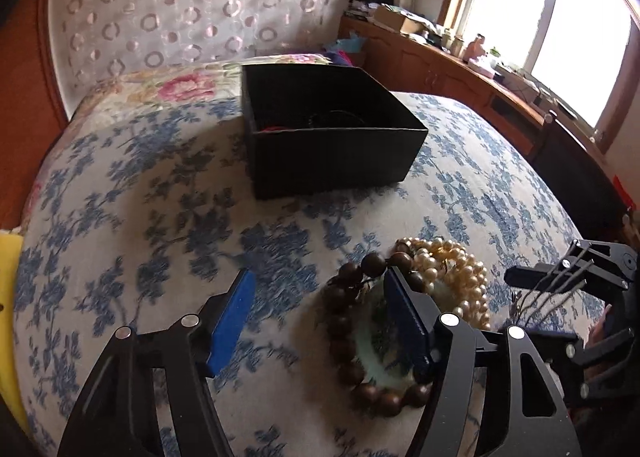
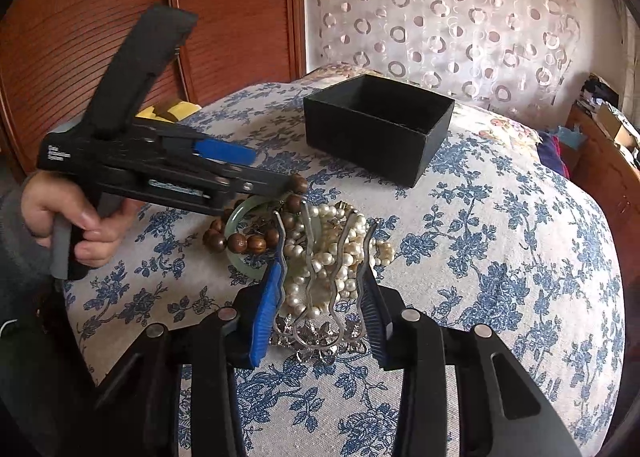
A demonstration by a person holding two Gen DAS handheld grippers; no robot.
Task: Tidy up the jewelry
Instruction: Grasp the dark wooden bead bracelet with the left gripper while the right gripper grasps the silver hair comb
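Between the pads of my right gripper (image 2: 320, 293) I am holding a silver hair comb (image 2: 316, 317) with wavy prongs, the jaws partly closed on its sides. My left gripper (image 1: 320, 317) is standing open above the bed (image 1: 120, 217), nothing between its pads; one pad is reaching over the brown bead bracelet (image 1: 344, 341). Beside it the green bangle (image 2: 240, 217) and the pearl necklace (image 1: 452, 269) are lying in one pile. Farther back, the black box (image 1: 332, 153) is sitting well apart.
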